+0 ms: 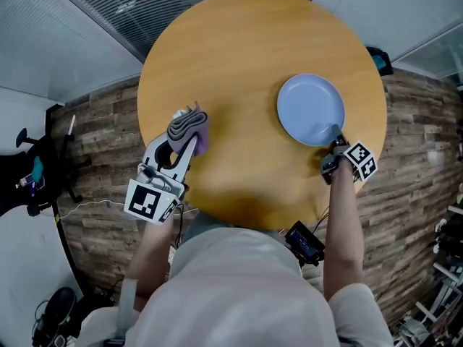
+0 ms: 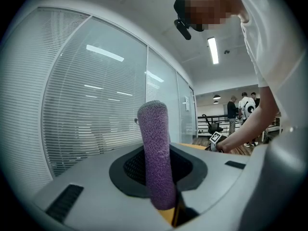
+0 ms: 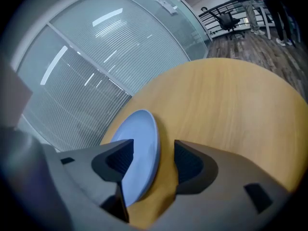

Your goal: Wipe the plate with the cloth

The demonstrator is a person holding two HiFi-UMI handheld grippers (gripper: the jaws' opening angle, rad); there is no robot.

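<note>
Pale blue and smooth, the round plate (image 1: 311, 109) sits on the wooden counter (image 1: 239, 49), its near rim between the wide-spread right tongs (image 1: 335, 144). Left of the plate, the left tongs (image 1: 191, 139) pinch a nubbly purple cloth (image 1: 188, 121).

The plate (image 1: 311, 109) seemingly rests on the table (image 1: 239, 56), right of the cloth (image 1: 189, 125).

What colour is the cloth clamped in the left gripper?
Purple; the cloth shows best in the left gripper view.
</note>
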